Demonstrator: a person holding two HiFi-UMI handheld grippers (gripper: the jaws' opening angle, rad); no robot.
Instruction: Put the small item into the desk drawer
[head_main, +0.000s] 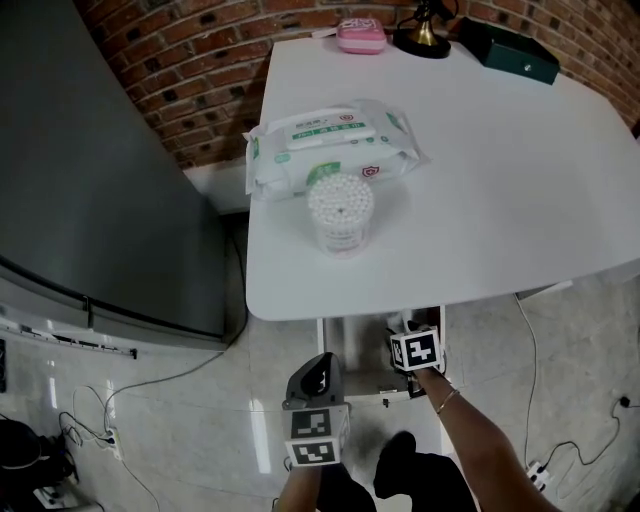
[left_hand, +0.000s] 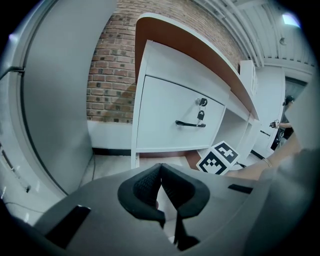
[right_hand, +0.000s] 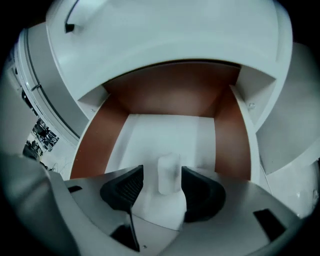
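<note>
The right gripper (right_hand: 162, 175) sat at the mouth of the open drawer (right_hand: 92, 145) under the desk (head_main: 500, 180), its jaws spread wide; the small white item (right_hand: 169, 172) stood upright between them over the drawer's white floor, with a gap showing at the left pad, so the drop looked all but made; whether the item rested on the floor could not be told. The left gripper (left_hand: 161, 175) hung nearby, its jaws closed on nothing; what seemed left was to draw the right gripper out and push the drawer shut.
</note>
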